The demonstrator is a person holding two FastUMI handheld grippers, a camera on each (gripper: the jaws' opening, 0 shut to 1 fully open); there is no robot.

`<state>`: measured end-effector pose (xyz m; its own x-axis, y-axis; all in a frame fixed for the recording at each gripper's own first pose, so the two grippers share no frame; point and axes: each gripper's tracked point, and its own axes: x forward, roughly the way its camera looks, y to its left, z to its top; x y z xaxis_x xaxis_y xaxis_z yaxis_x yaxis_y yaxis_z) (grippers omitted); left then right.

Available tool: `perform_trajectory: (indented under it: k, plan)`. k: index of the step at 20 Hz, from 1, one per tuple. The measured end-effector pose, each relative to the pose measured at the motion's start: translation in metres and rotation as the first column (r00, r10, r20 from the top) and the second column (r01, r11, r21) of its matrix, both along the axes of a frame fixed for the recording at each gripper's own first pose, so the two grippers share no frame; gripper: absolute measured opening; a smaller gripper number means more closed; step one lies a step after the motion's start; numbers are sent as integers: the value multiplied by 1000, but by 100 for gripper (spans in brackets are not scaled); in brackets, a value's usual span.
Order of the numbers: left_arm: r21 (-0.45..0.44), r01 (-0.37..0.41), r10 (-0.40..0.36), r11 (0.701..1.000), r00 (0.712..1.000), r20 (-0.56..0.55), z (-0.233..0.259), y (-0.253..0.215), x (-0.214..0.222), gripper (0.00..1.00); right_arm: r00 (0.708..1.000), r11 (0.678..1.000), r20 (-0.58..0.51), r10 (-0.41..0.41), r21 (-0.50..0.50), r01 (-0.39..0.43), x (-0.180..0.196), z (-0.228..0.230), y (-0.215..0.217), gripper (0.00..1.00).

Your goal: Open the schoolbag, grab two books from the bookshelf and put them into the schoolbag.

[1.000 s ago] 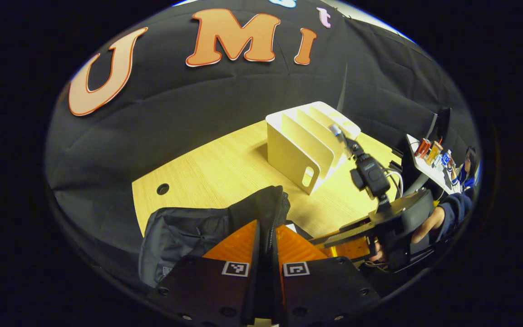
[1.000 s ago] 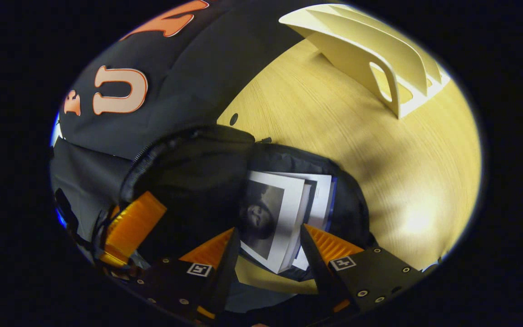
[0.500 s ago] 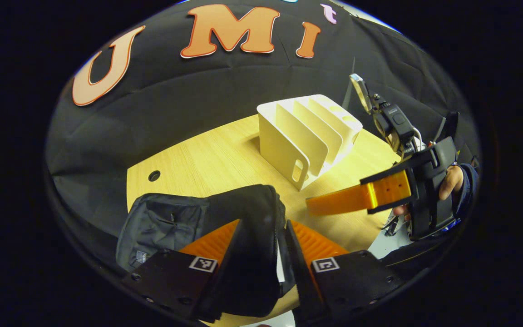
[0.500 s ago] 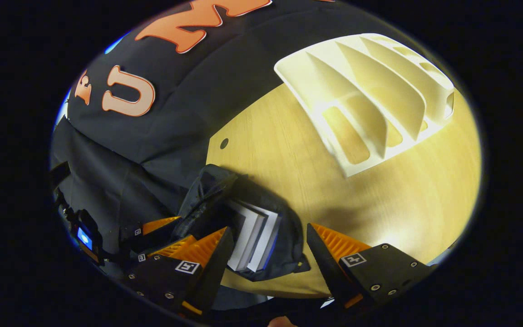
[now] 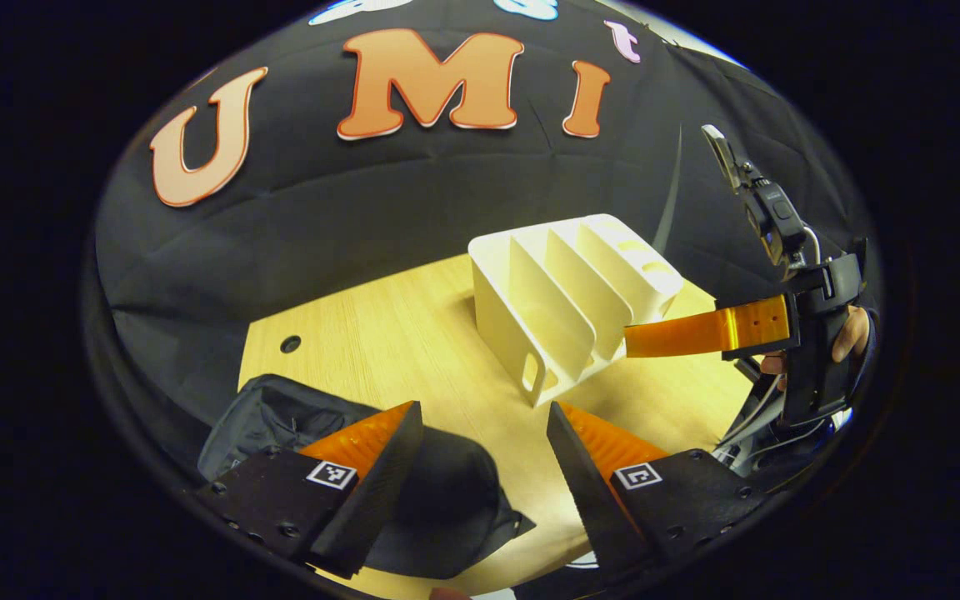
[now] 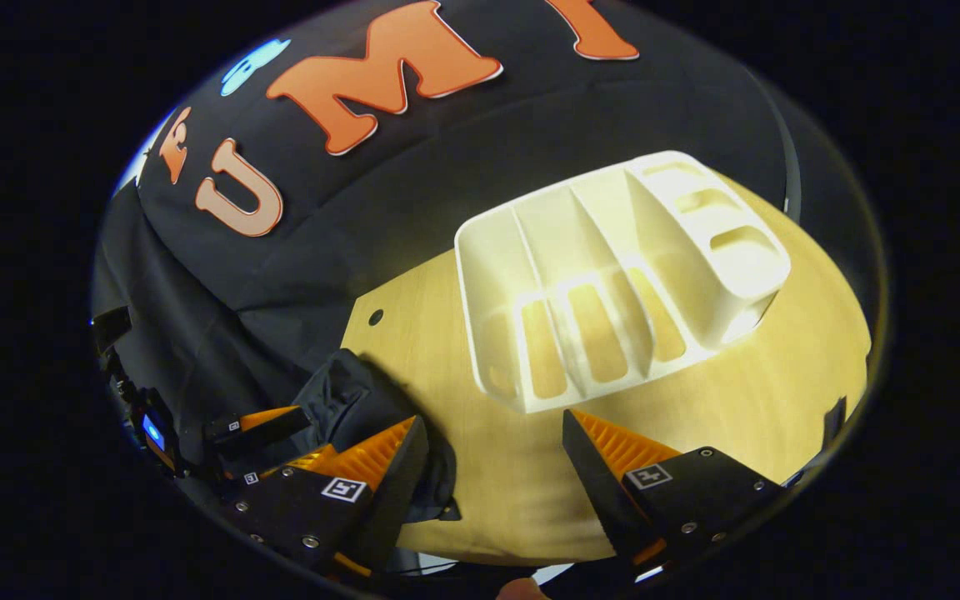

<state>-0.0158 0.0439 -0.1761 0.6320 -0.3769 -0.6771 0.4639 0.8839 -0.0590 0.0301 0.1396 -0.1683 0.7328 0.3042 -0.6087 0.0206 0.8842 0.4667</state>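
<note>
The black schoolbag (image 5: 438,517) lies slumped on the wooden table (image 5: 363,333) at its near left corner, and its inside is hidden from me. My left gripper (image 5: 482,408) hovers open just above the bag with nothing between its fingers. The white bookshelf (image 5: 572,308) stands mid-table, and its slots (image 6: 597,325) hold nothing. My right gripper (image 6: 492,417) is open over bare table in front of the shelf, with the schoolbag (image 6: 347,400) at its lower left. In the left gripper view one finger (image 5: 697,332) of the right gripper reaches toward the shelf's near end.
A hand (image 5: 847,333) holds the right gripper at the far right. The left gripper (image 6: 267,425) sits low beside the bag in the right gripper view. A cable hole (image 5: 290,343) marks the table's back left. Black cloth walls close in behind the table.
My left gripper has opened and let go of the schoolbag's edge, then pulled back. My right gripper has drawn out of the bag, away from the books, and risen toward the shelf.
</note>
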Motion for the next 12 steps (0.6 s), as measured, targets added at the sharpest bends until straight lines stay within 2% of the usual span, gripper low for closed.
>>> perform_trajectory:
  k: [3, 6, 12]
  plan:
    - [-30, -59, 62, 998, 993, 99, 34, -29, 4, 96, 997, 997, 81, -2, -76, 8, 6, 24, -41, 97]
    - [-64, -126, 136, 990, 973, 189, 61, -51, -1, 96, 984, 986, 180, 10, -163, 20, 9, 51, -79, 97]
    - [-143, -259, 293, 955, 891, 346, 118, -84, -1, 96, 934, 968, 355, 42, -247, 51, 2, 101, -129, 97]
